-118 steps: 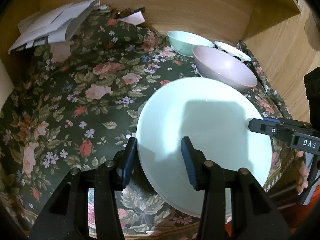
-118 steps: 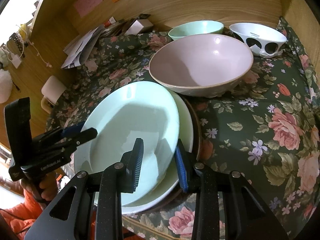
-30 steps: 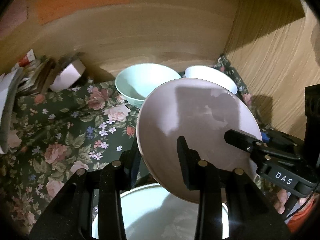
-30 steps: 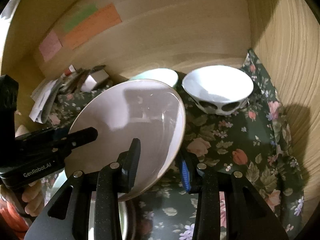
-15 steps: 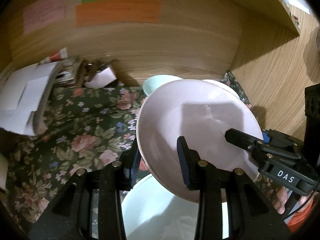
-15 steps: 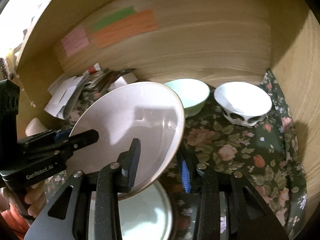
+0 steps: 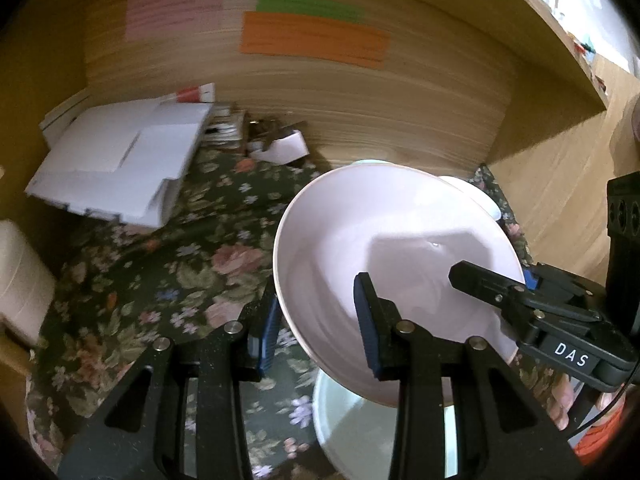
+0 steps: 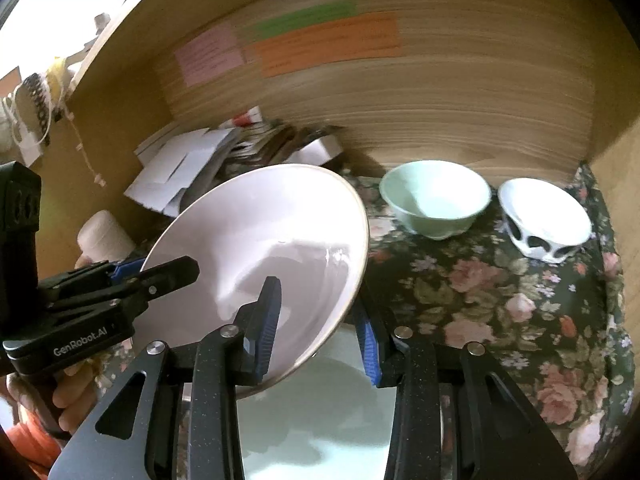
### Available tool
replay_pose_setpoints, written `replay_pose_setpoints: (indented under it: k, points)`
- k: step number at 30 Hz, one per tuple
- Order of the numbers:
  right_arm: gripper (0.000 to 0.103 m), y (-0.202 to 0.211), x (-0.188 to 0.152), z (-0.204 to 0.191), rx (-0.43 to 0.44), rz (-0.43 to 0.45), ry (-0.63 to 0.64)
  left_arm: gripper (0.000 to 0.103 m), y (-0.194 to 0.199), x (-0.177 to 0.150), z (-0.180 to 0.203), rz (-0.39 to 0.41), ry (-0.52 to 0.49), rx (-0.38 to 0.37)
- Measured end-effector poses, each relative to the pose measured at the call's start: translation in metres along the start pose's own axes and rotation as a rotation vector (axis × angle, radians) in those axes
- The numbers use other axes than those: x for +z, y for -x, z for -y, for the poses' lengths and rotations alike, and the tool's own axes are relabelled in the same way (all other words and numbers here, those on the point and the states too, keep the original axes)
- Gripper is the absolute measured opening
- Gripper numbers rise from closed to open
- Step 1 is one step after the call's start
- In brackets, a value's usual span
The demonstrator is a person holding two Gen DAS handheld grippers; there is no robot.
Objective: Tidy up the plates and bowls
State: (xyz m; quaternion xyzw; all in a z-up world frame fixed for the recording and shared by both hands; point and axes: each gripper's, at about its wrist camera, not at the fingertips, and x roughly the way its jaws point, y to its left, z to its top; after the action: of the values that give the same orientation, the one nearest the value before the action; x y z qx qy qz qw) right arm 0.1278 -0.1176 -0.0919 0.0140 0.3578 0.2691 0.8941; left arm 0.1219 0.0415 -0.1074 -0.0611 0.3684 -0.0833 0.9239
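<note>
A wide pink bowl (image 7: 392, 240) (image 8: 260, 236) hangs tilted in the air, held from both sides. My left gripper (image 7: 316, 324) is shut on its left rim, one finger inside and one outside. My right gripper (image 8: 318, 332) is shut on the opposite rim in the same way. Directly beneath the bowl lies a pale green plate (image 7: 352, 436) (image 8: 320, 420) on the floral cloth. A mint bowl (image 8: 436, 200) and a white bowl with black spots (image 8: 544, 216) stand at the back right, against the wooden wall.
A messy pile of white papers and small boxes (image 7: 120, 160) fills the back left corner. A white roll (image 7: 20, 276) stands at the left edge. Wooden walls close the back and the right side (image 7: 560, 184). Floral cloth (image 8: 520, 320) covers the surface.
Both grippers have carried the pink bowl back and slightly up, away from the mint and white bowls. More of the back wall and the paper pile now shows.
</note>
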Motion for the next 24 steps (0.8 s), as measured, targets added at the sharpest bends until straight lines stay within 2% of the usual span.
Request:
replay_pose_setpoints:
  k: [13,24]
  points:
    - [0.033,-0.032,-0.008,-0.053,0.068,-0.064,0.069,0.036,0.026,-0.028,-0.059,0.001,0.089,0.059]
    - [0.033,-0.066,-0.021,-0.082,0.082,-0.157,0.103,0.036,0.033,-0.055,-0.096,-0.032,0.141,0.085]
